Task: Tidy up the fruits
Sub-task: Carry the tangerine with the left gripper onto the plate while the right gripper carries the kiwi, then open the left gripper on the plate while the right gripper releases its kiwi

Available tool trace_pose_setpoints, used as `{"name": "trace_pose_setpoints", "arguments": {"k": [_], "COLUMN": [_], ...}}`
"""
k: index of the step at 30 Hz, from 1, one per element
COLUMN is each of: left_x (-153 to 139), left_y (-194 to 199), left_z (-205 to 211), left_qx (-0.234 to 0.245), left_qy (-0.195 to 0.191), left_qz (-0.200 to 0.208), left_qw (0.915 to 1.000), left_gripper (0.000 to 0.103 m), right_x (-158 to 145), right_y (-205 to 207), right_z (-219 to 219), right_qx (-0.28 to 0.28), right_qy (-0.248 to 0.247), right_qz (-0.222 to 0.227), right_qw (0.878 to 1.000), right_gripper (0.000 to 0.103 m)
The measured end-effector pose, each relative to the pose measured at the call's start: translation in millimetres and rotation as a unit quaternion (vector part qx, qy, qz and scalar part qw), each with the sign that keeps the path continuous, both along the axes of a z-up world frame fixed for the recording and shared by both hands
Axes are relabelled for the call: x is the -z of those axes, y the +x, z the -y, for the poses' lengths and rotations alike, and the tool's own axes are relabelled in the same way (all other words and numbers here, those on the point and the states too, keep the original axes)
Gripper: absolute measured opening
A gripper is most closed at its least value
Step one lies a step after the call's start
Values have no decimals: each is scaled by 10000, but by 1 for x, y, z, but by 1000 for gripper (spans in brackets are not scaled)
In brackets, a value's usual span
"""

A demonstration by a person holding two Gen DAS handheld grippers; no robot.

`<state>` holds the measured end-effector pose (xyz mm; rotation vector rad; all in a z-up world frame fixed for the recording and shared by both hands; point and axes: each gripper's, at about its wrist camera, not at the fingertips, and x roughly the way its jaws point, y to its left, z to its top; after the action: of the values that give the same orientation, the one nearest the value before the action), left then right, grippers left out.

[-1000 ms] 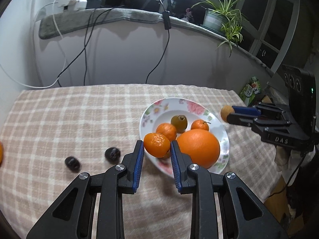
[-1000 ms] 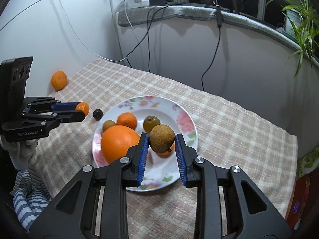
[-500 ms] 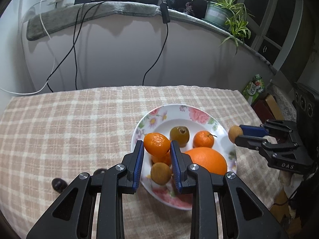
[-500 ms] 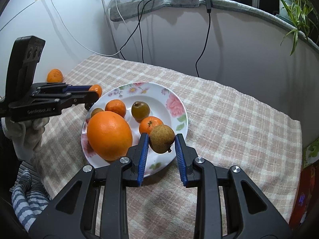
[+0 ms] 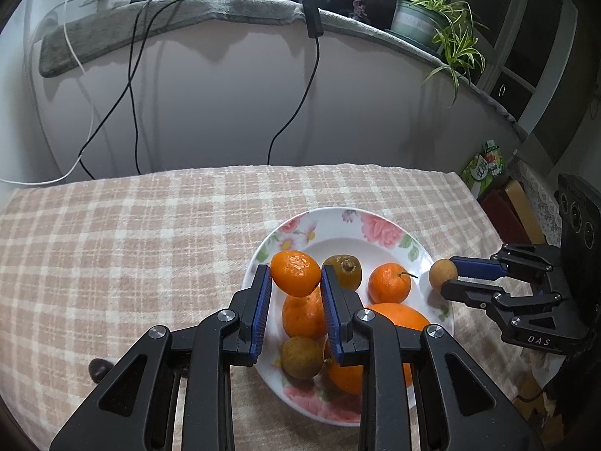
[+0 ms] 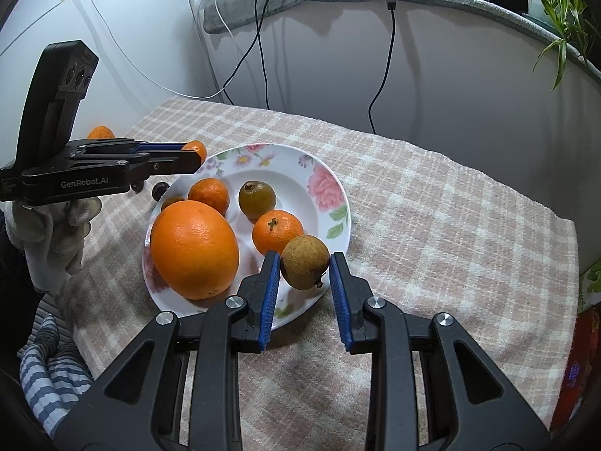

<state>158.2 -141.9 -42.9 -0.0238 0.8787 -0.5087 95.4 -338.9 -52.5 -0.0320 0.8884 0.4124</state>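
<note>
Compared with a second back, the left gripper (image 5: 295,285) has slid across from the cloth side so it's now right over the plate (image 5: 375,221), and the right gripper (image 6: 305,268) has dipped a bit lower toward the plate's near rim. Big stuff first: the checked tablecloth (image 5: 131,233) covers the whole table, and the floral plate sits on it under both sets of jaws. On the plate, the big orange (image 6: 194,250) lies just left of the right gripper's jaws, touching the plate floor. Left gripper is clamped on a small mandarin (image 5: 295,273), pinched between the blue pads and held above the fruit pile. Right below those jaws there's another mandarin (image 5: 302,317) and a brownish round fruit (image 5: 301,357). Ahead of the right jaw: a greenish-brown fruit (image 5: 343,271) and a stemmed mandarin (image 5: 388,282). Right gripper is squeezing a brown speckled fruit (image 6: 305,262), hanging over the plate's rim. Off to the left of the left jaws, a dark little fruit (image 5: 98,368) sits on the cloth.
</note>
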Motion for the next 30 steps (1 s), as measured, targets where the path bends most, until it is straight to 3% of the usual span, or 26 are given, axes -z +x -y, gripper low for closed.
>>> {"name": "trace_pose_setpoints", "arguments": {"k": [12,15,17,19,21,22,27,30], "left_x": [3,3,2,1,0,0,-2,-3], "left_y": [3,3,3,3,1,1,-2,-3], "left_z": [1,0,-1,-1,-2,-2,-1,0], "left_qx": [-12,-56,-88,-122,-116,-105,-65,-50], "left_qy": [-17,-20,-29,-16,-11,-12,-29,-37], "left_qz": [-74,-78,-63,-60,-34,-24,6,14], "left_qw": [10000,10000,9999,9999,9999,9999,10000,10000], "left_gripper": [27,44,48,59,61,61,63,64], "right_x": [1,1,1,0,-2,-3,-9,-10], "right_y": [2,2,3,2,1,0,-2,-3], "right_z": [-2,-3,-3,-3,-3,-3,-2,-4], "right_qx": [-57,-63,-57,-61,-58,-58,-40,-38], "right_qy": [-19,-69,-79,-57,-37,-33,-44,-126], "right_qz": [-3,3,11,31,101,143,282,302], "right_qw": [10000,10000,10000,10000,9999,9999,9996,9995], "right_gripper": [29,29,29,34,55,59,73,73]}}
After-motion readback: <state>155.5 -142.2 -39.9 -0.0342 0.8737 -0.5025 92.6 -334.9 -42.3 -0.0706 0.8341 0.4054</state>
